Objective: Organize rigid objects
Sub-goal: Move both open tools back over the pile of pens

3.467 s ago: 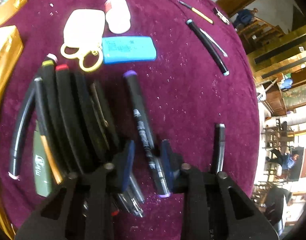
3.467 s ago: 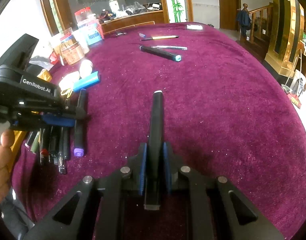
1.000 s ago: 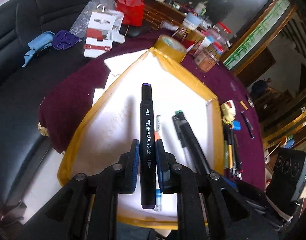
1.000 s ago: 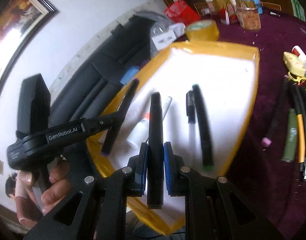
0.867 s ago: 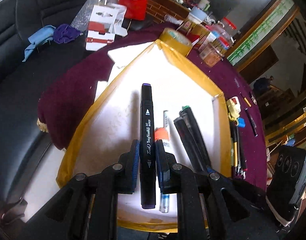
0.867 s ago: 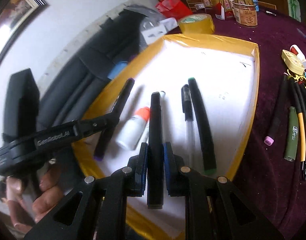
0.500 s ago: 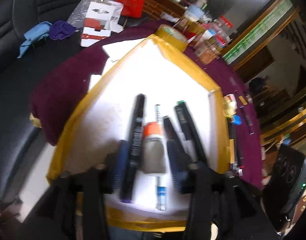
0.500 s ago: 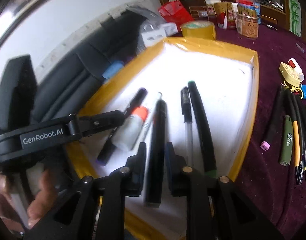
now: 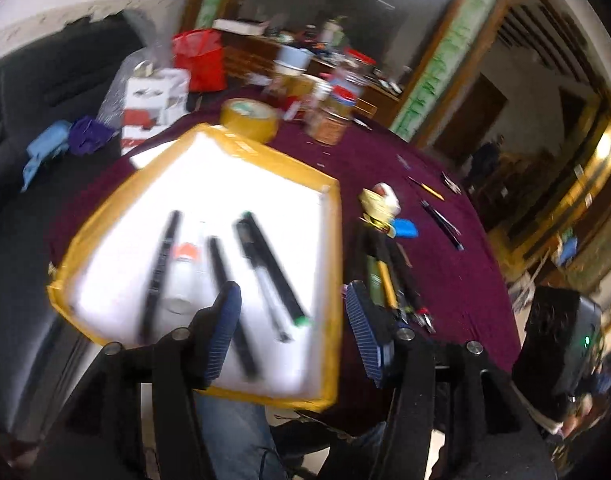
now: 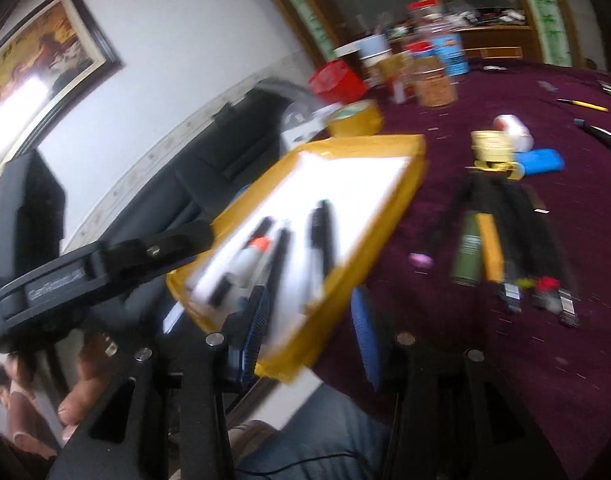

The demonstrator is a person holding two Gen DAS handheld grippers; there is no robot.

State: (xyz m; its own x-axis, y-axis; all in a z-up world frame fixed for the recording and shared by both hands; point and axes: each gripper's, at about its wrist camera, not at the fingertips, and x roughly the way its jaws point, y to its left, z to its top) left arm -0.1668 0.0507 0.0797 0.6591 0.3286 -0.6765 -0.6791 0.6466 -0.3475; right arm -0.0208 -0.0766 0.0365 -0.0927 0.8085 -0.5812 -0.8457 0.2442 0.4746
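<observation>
A white tray with a yellow taped rim (image 9: 333, 240) (image 10: 409, 184) lies at the near left edge of the purple table. In it lie several black markers (image 9: 159, 272) (image 10: 277, 256), a pen (image 9: 265, 280) and a small white bottle with an orange cap (image 9: 183, 268) (image 10: 249, 258). My left gripper (image 9: 291, 324) is open and empty above the tray's near edge. My right gripper (image 10: 311, 328) is open and empty over the tray's near corner. The left gripper's body (image 10: 97, 268) shows at the left of the right wrist view.
A row of pens and markers (image 9: 389, 276) (image 10: 501, 248) lies on the purple cloth right of the tray. Beyond are a yellow tape measure (image 9: 379, 204) (image 10: 491, 146), a blue case (image 9: 403, 228) (image 10: 539, 162), a tape roll (image 9: 249, 118), jars and more pens (image 9: 441, 220).
Both grippers let go of their markers into the tray, opened wide, and pulled back and up. The views are now motion-blurred.
</observation>
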